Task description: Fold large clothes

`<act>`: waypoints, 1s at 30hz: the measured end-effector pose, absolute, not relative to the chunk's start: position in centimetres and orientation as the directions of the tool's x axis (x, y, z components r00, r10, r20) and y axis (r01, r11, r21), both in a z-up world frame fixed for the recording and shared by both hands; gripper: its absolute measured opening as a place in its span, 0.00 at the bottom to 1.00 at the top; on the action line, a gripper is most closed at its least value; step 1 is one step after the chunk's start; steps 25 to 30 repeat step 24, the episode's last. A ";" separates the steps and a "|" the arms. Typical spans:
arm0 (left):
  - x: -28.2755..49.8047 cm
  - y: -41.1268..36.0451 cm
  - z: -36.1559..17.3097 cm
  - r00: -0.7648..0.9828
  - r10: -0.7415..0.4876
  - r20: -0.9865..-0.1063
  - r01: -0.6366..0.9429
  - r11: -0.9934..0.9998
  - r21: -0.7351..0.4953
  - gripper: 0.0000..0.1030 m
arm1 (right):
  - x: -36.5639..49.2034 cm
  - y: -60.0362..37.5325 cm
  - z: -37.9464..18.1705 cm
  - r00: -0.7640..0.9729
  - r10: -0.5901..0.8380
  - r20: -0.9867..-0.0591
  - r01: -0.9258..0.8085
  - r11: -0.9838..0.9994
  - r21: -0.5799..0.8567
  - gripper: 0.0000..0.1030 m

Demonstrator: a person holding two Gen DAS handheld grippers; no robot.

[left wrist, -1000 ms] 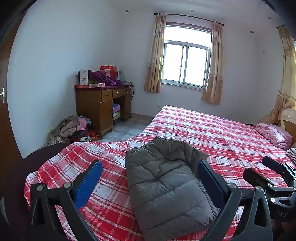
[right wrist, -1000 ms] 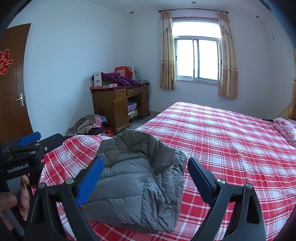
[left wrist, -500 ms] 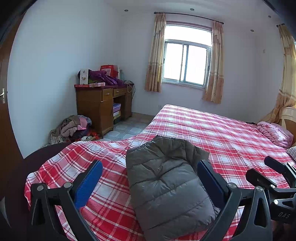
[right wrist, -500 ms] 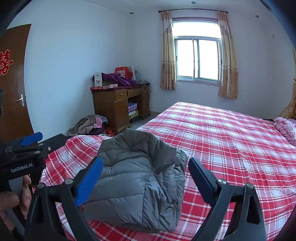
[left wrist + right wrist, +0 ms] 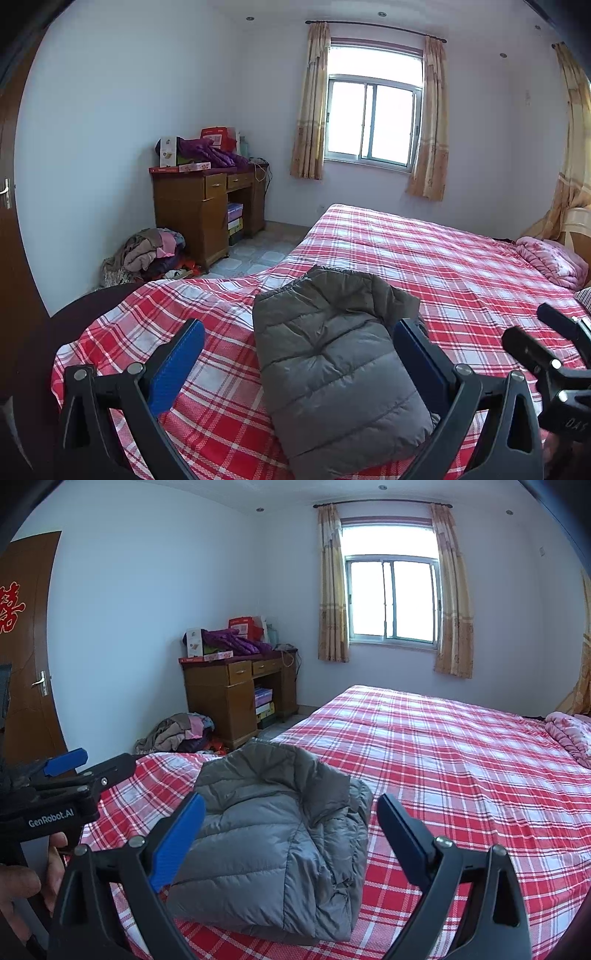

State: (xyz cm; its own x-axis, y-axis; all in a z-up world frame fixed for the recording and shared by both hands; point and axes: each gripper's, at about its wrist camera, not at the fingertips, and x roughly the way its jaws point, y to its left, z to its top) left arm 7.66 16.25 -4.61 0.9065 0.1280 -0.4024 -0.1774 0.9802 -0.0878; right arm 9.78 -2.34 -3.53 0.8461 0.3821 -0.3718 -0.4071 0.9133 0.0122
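— Where the grey puffer jacket [image 5: 340,365] lies folded into a thick bundle, low in the middle of the left wrist frame, we see it resting on the bed [image 5: 443,266], near the bed's foot corner. Do we agree?

— We do. From the right wrist view the same jacket [image 5: 273,853] sits at lower centre, its collar end turned toward the far wall, its quilted face up, flat on the red and white checked cover.

— And our left hand-held gripper [image 5: 299,365]?

— Its blue fingers stand wide apart at the bottom of the frame, one on either side of the bundle, clamped on nothing. Whether they touch the cloth we cannot tell.

— The right hand-held gripper [image 5: 291,842] is the same: fingers spread, nothing between them, the jacket seen through the gap.

— At the left edge of the right wrist frame we see the other tool's black body with a hand [image 5: 26,882] wrapped round its handle.

— Farther out, a pink quilt [image 5: 554,258] is bunched at the right edge of the bed.

— In the left middle, a wooden bench [image 5: 236,694] stands against the wall, boxes and purple cloth piled on it, with a heap of clothes [image 5: 181,731] on the floor just beside it.

— Upper centre, a bright window [image 5: 393,598] between two curtains; far left, a brown door [image 5: 29,657].
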 end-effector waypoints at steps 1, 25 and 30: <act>7.6 16.2 -4.6 0.907 0.132 -0.400 -0.180 0.980 -0.085 0.99 | 9.7 -2.4 -3.5 0.850 0.380 -0.366 -0.404 0.915 0.012 0.94; 8.1 15.3 -5.7 0.897 0.178 -0.404 -0.196 0.981 -0.005 0.99 | 9.7 -2.6 -3.8 0.853 0.384 -0.353 -0.402 0.915 0.022 0.97; 8.1 15.3 -5.7 0.897 0.178 -0.404 -0.196 0.981 -0.005 0.99 | 9.7 -2.6 -3.8 0.853 0.384 -0.353 -0.402 0.915 0.022 0.97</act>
